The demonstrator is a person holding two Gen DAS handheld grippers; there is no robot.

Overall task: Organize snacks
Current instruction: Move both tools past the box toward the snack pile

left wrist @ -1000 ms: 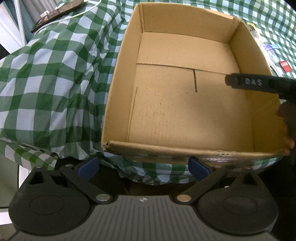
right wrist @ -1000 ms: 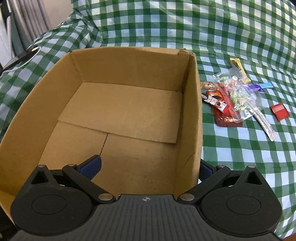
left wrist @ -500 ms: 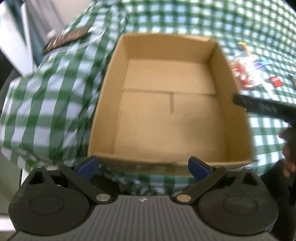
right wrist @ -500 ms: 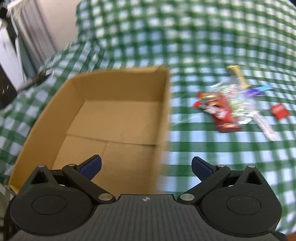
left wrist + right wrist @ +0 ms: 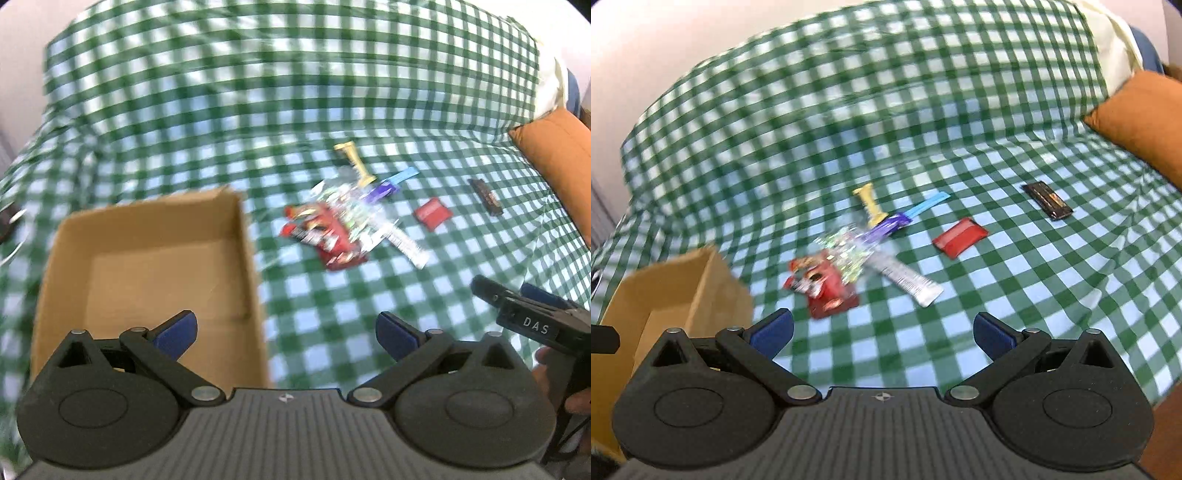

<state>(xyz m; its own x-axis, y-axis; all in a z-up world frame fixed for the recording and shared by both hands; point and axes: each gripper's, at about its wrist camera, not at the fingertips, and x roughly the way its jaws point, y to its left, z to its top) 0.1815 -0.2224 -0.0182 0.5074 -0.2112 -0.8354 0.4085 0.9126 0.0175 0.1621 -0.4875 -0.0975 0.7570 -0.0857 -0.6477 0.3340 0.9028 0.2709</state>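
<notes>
My left gripper spread, empty, over cardboard box edge. Snack pile on checked cloth right of box; red packet, dark bar further right. My right gripper spread, empty.

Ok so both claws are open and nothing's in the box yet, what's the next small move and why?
Probably ease the right claw forward and down onto the small red packet. It lies alone on the checked cloth, apart from the tangled snack pile, so it looks the cleanest first grab. The cardboard box sits empty.
</notes>
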